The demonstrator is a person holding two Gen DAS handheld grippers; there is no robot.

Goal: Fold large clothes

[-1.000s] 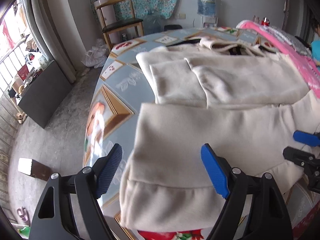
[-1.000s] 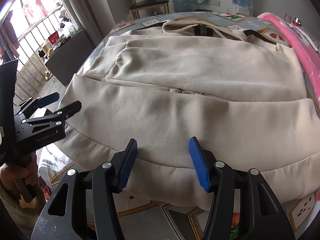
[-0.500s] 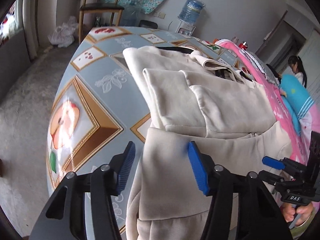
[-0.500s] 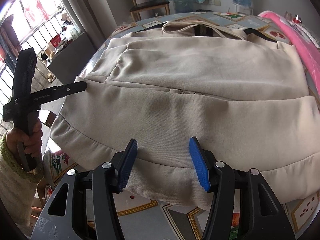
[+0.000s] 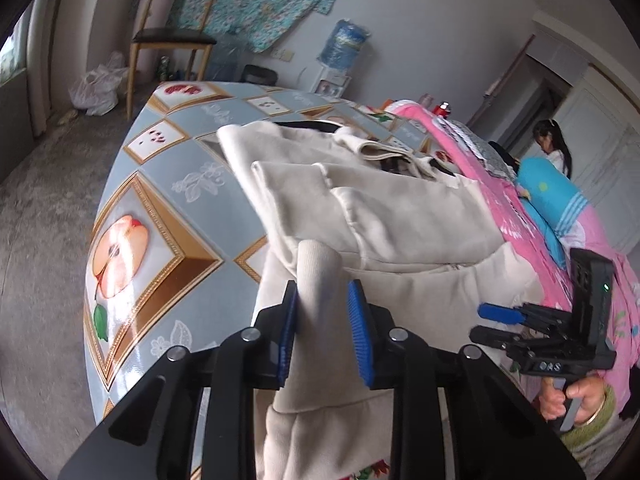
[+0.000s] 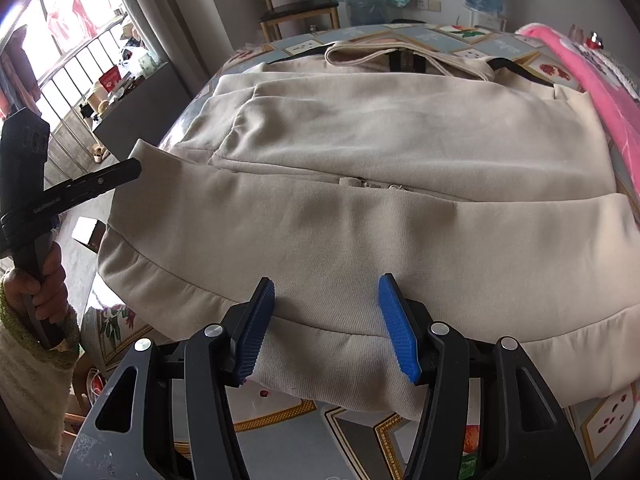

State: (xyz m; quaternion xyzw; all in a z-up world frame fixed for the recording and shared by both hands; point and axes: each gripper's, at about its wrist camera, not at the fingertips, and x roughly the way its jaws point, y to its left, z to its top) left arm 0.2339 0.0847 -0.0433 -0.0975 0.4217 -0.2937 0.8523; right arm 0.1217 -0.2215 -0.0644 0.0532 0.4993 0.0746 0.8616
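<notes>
left gripper (image 5: 322, 322): clamped on jacket (image 6: 400, 184) corner, fold raised at 12 o'clock
right gripper (image 6: 326, 322): fingers spread wide, hem between, not pinched
table (image 5: 160, 208): jacket spread on it

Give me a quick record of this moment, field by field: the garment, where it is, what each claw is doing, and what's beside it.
garment: beige jacket, partly folded, sleeves laid across its front
surface: patterned table
left claw: shut on a raised fold at the jacket's edge
right claw: open, over the jacket's hem, gripping nothing
beside jacket: pink blanket
background: wooden chair, water bottle
</notes>
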